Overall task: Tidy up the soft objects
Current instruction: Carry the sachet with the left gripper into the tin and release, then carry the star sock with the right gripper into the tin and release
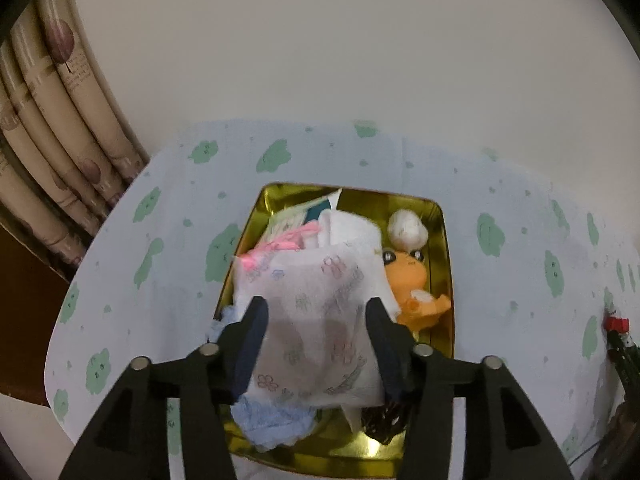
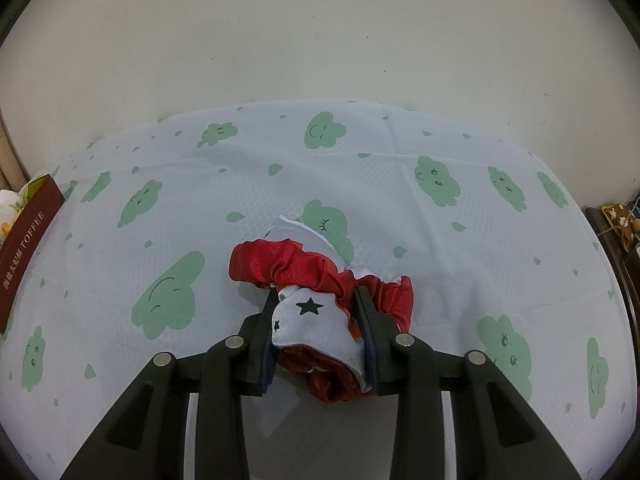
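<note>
Gauzy white flower-print cloth point(image 1: 316, 320) is sitting btwn my left gripper's point(image 1: 316, 312) parted fingers over the gold tin point(image 1: 444, 280), so I'm lifting clear w/o snagging it, while my right gripper point(image 2: 316, 308) is squeezing the red scrunchie point(image 2: 280, 264) on the tablecloth point(image 2: 400, 208).

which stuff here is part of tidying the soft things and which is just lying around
Part of the job: gold tin; white floral cloth between the left gripper fingers; orange plush; white ball; blue knit piece; red scrunchie in the right gripper.

Lying about: curtain; cloud-print tablecloth.
</note>
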Demonstrator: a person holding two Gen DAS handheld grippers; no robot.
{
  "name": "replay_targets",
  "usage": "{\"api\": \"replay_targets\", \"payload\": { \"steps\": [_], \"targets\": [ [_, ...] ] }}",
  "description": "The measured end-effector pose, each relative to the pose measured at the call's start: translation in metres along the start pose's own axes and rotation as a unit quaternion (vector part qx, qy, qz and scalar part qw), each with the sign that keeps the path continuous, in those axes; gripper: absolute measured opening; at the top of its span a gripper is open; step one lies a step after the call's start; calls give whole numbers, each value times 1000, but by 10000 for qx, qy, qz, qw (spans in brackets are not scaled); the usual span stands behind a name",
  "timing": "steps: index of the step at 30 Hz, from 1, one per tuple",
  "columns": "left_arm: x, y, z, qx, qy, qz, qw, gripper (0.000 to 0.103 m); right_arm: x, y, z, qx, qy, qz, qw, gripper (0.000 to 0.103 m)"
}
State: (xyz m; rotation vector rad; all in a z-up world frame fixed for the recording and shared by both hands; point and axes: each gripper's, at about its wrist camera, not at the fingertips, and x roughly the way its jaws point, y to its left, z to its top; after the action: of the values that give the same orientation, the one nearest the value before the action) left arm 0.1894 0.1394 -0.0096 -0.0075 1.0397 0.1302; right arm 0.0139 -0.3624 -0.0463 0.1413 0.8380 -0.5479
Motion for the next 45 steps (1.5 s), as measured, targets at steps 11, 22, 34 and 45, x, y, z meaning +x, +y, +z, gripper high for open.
{"api": "replay_targets", "payload": {
  "steps": [11,22,34,45],
  "targets": [
    [-41,14,-10,88,-591,275,9978,60,0,1,0,-35,3,-34,10000,33],
    [-52,32,-56,75,-829,511,9952,60,-14,13,2,-137,-37,-62,9999,27],
    [-49,60,-85,-129,-981,816,9917,60,-59,109,35,-742,-107,929,9928,27],
    [-40,86,-99,-327,-969,876,9909,60,-97,246,70,-1517,-307,2014,9672,27]
  ]
}}
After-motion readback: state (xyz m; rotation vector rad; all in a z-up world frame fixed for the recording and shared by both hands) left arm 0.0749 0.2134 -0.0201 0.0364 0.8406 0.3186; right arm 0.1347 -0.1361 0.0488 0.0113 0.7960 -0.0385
